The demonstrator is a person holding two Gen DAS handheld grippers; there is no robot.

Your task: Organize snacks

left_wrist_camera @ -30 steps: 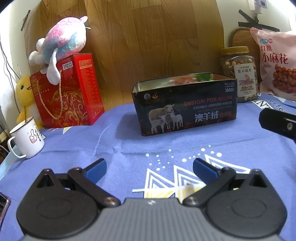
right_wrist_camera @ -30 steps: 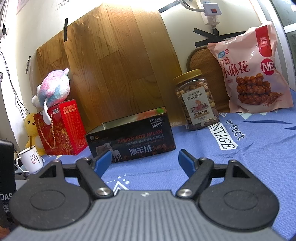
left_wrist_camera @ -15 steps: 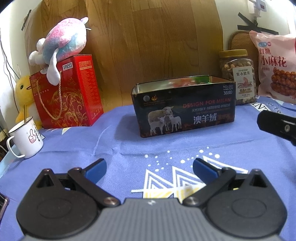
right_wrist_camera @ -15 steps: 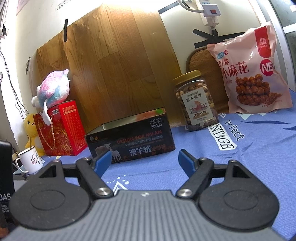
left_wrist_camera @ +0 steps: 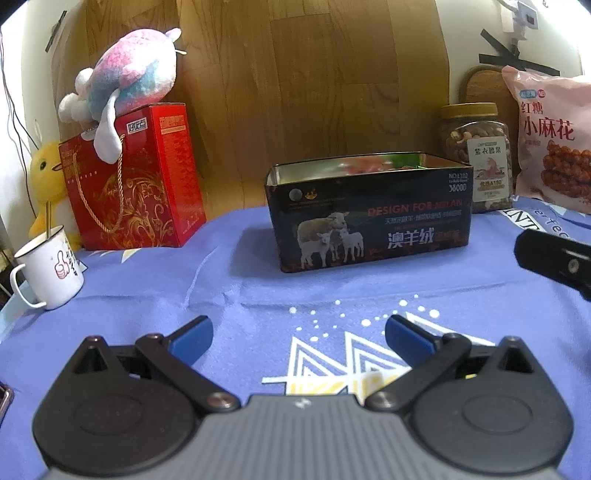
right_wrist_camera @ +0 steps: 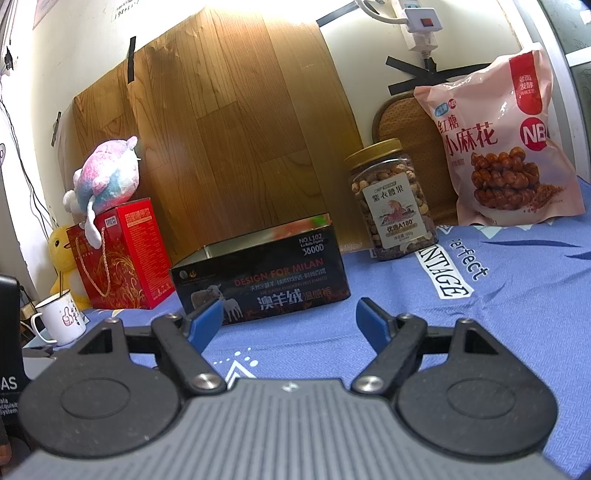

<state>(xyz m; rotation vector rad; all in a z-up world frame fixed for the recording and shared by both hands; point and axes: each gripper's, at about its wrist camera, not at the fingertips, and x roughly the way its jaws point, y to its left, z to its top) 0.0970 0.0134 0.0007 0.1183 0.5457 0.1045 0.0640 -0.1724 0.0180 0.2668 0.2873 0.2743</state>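
A blue cloth [left_wrist_camera: 258, 295] printed with white dots, zigzags and lettering covers the tabletop, lying mostly flat with a few soft creases. Behind it a wood-grain board [right_wrist_camera: 236, 140] leans against a pale wall, held at its edges with strips of black tape; a white power strip [right_wrist_camera: 421, 26] hangs on the wall above more crossed tape.

An open black tin [left_wrist_camera: 369, 214] with sheep on its side stands near the middle of the cloth, something colourful showing inside it, too blurred to name. To its right, at the back, a clear jar of nuts [right_wrist_camera: 391, 206] with a gold lid stands upright, and just beside that a pink snack bag [right_wrist_camera: 506, 147] leans against the wall in front of a round woven mat [right_wrist_camera: 406, 122].

On the left a red gift box [left_wrist_camera: 129, 184] carries a pink-and-blue plush toy [left_wrist_camera: 129, 85] on top; a yellow plush duck [left_wrist_camera: 48, 177] sits behind a white mug [left_wrist_camera: 48, 266].

The left gripper [left_wrist_camera: 299, 338] hovers low over the cloth, its blue fingers [left_wrist_camera: 192, 338] spread wide with nothing between them. The right gripper [right_wrist_camera: 290, 319] is likewise spread and empty, in front of the tin.
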